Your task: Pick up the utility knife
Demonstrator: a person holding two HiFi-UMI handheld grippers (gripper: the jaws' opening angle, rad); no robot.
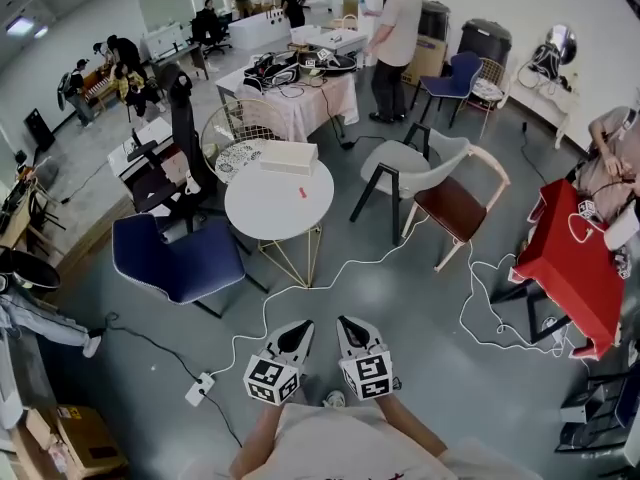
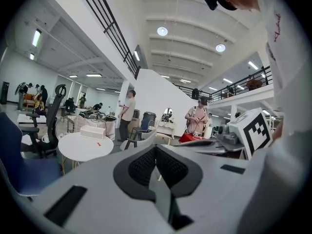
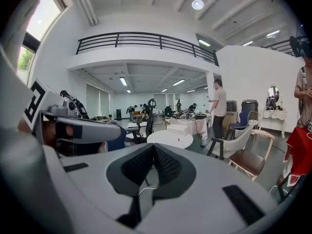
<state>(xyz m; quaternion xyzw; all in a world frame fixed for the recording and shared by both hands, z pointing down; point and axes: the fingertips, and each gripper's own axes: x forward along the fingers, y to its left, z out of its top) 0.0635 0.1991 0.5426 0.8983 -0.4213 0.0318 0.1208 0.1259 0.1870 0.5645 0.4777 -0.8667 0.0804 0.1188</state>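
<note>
Head view: the fingers of left gripper (image 1: 300, 328) & right gripper (image 1: 350, 325) are seen shut, nothing held. The red utility knife (image 1: 302, 192), mid-frame on the counter (image 1: 252, 220), could be shoved off if reached w/ fingers unopened.

round white table (image 1: 262, 220): white box (image 1: 289, 157) at 12 o'clock edge; small red object (image 1: 302, 192) at 2 o'clock off centre.

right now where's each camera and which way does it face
Head view: on the person's head, steeply down at the round white table; left gripper, right gripper, forearms show.
Left gripper view: on the left gripper, along its shut jaws toward that table; right gripper at right.
Right gripper view: likewise on the right gripper, jaws shut; left gripper at left.
All share the table.
</note>
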